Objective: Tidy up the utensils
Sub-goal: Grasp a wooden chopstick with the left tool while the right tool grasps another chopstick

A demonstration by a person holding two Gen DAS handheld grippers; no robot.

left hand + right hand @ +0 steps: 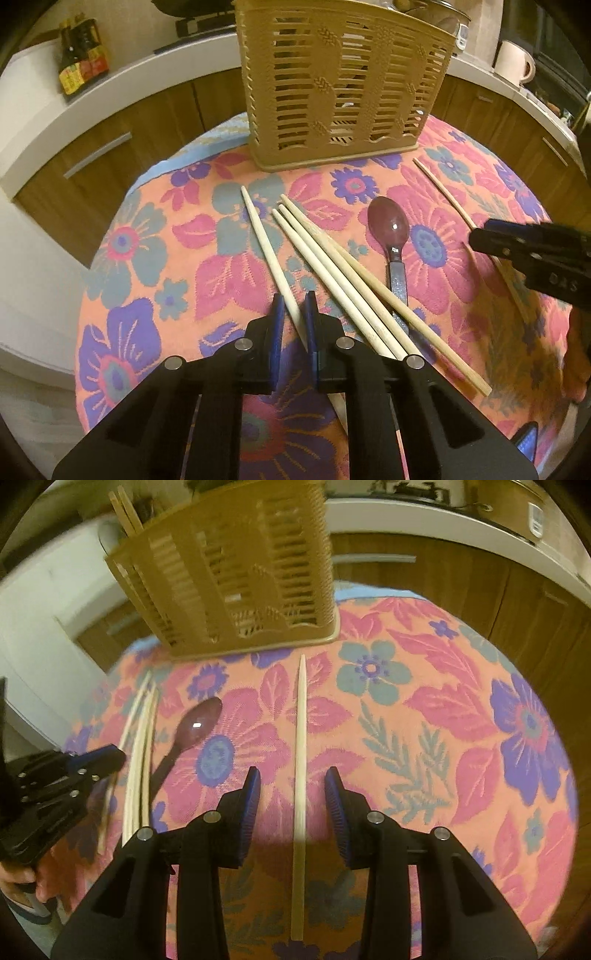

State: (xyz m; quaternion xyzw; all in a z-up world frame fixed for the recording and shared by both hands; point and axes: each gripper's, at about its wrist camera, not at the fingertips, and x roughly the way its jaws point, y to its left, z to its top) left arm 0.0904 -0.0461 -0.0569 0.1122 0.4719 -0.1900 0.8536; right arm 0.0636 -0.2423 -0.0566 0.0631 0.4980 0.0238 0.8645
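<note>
Left claw [294, 306] narrowed around one pale chopstick [266, 247], contact unclear, right claw [293, 775] open astride a lone chopstick [301, 746], spoon [192, 727] left of it

Your cloth [155, 258] is orange, patterned with pink leaves, teal flowers and purple blossoms, with a light blue strip along its far edge. The slatted basket [332, 92] is tan with a raised wheat motif. The chopsticks [332, 273] are pale cream wood. Your spoon [389, 227] is glossy plum. Each gripper [293, 306] is black with blue pads [251, 794].
</note>
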